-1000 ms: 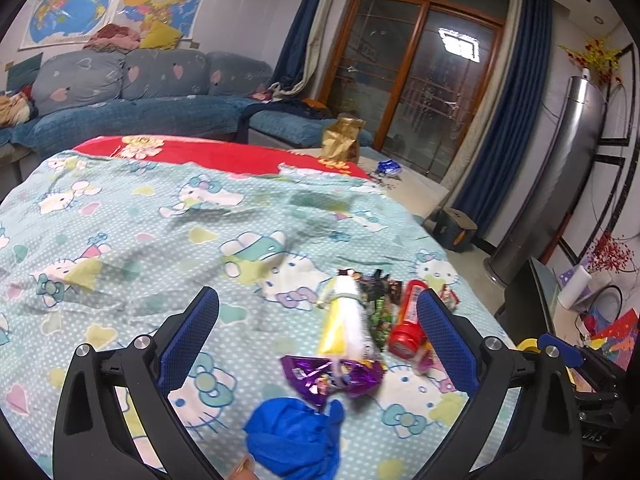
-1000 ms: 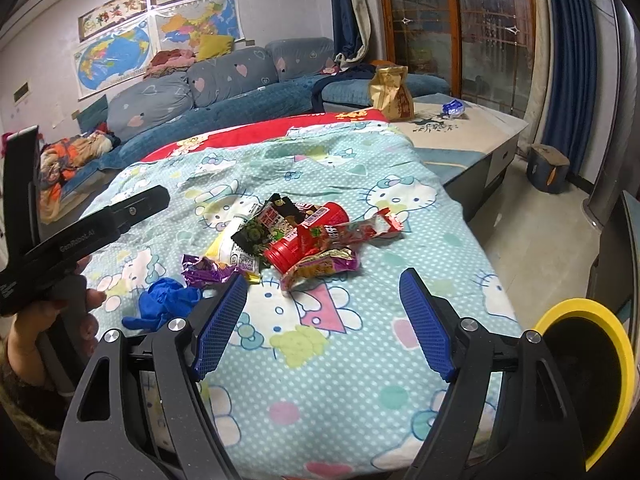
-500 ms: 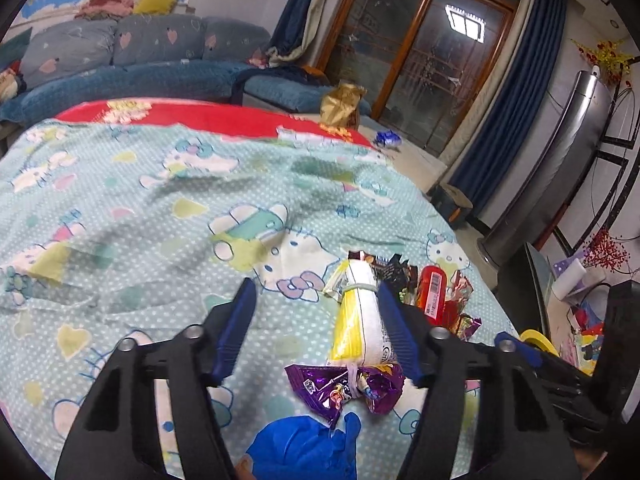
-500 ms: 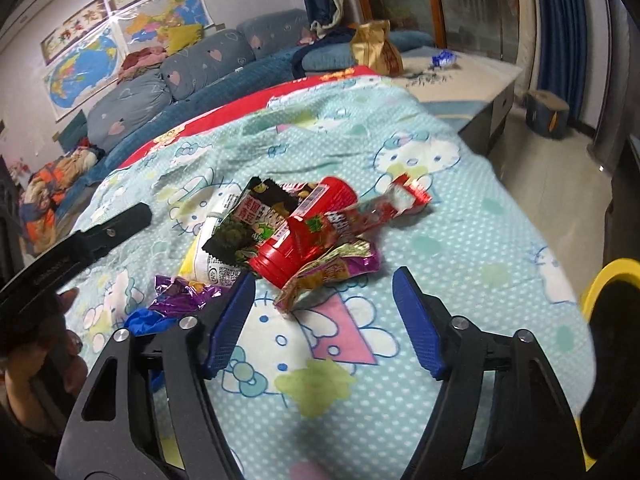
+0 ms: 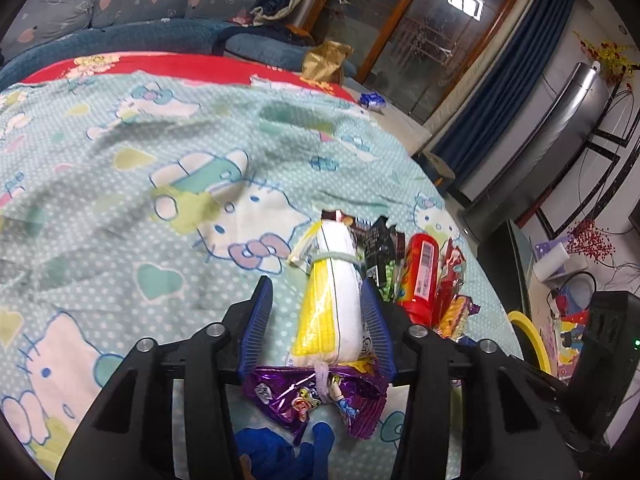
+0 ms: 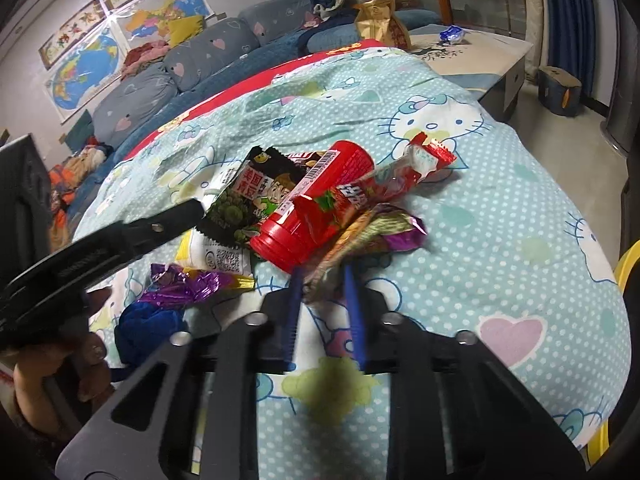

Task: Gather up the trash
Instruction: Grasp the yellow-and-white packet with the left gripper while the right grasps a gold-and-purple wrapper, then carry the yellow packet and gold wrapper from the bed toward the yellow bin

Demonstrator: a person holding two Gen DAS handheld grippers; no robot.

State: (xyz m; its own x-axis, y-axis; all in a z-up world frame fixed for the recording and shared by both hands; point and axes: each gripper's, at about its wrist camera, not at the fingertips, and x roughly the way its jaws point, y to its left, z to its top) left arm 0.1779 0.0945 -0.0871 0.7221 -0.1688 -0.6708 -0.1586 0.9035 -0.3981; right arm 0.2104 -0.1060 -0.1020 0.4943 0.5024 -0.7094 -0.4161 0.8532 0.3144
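Right tool [image 6: 322, 276] pinches a purple-gold wrapper [image 6: 372, 228] on the cartoon-cat bedspread [image 6: 500, 216] near a blue sofa [image 6: 192, 60].

The left claw [image 5: 316, 312] tilts down over the bed, its jaws having just been closing around the yellow-and-white packet [image 5: 334, 300]; the right pad touches it, the left pad stands just apart. The right claw [image 6: 322, 280], also tilted down, has just been closing and now pinches the near end of a crinkled wrapper [image 6: 360, 236]. A hand [image 6: 86, 364] grips the left tool.
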